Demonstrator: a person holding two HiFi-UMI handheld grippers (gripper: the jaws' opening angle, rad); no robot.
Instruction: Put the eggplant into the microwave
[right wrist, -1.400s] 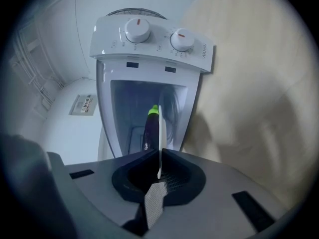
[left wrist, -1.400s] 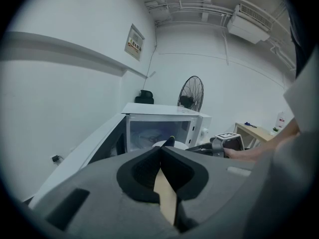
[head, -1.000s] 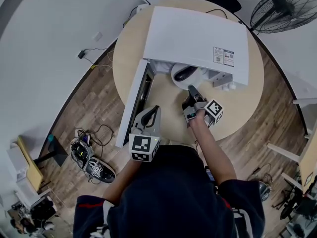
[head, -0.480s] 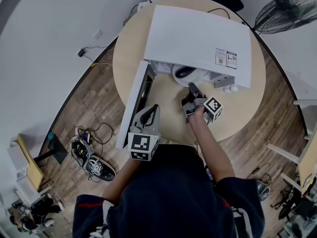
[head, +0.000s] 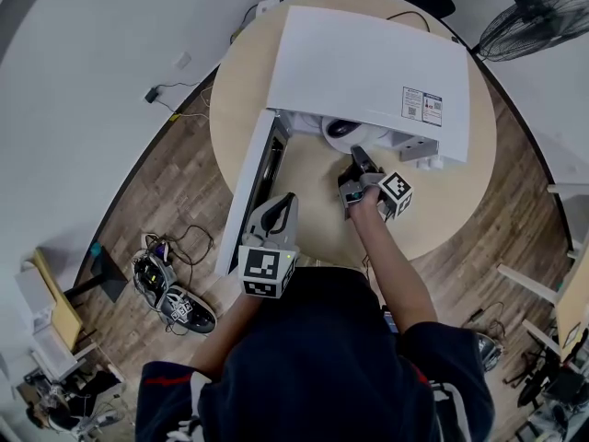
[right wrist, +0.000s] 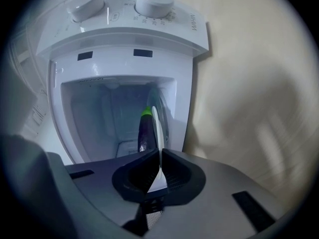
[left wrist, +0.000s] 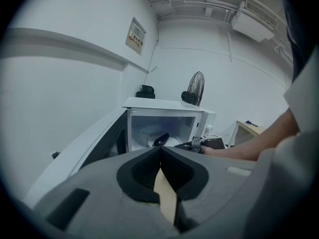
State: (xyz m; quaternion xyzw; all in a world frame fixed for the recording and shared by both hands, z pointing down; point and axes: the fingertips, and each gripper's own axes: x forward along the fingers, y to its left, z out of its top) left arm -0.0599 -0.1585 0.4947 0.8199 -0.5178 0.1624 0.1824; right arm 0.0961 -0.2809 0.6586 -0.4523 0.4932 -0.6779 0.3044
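The white microwave (head: 368,63) stands on the round table with its door (head: 250,191) swung open to the left. A dark purple eggplant (right wrist: 145,131) with a green stem lies on a white plate (right wrist: 157,133). My right gripper (right wrist: 160,156) is shut on the plate's near rim, right at the cavity mouth. From the head view the plate (head: 333,137) sits mostly under the microwave's top, the right gripper (head: 357,161) just in front of it. My left gripper (head: 287,201) hangs shut and empty beside the door's outer end. The left gripper view shows the eggplant (left wrist: 160,139) inside the cavity.
The microwave's two knobs (right wrist: 153,3) sit on the panel right of the cavity. A floor fan (head: 538,12) stands beyond the table at the far right. Shoes and cables (head: 170,293) lie on the wooden floor to the left.
My right gripper has moved forward toward the microwave, carrying the plate with the eggplant deeper into the cavity. The left gripper has stayed where it was.
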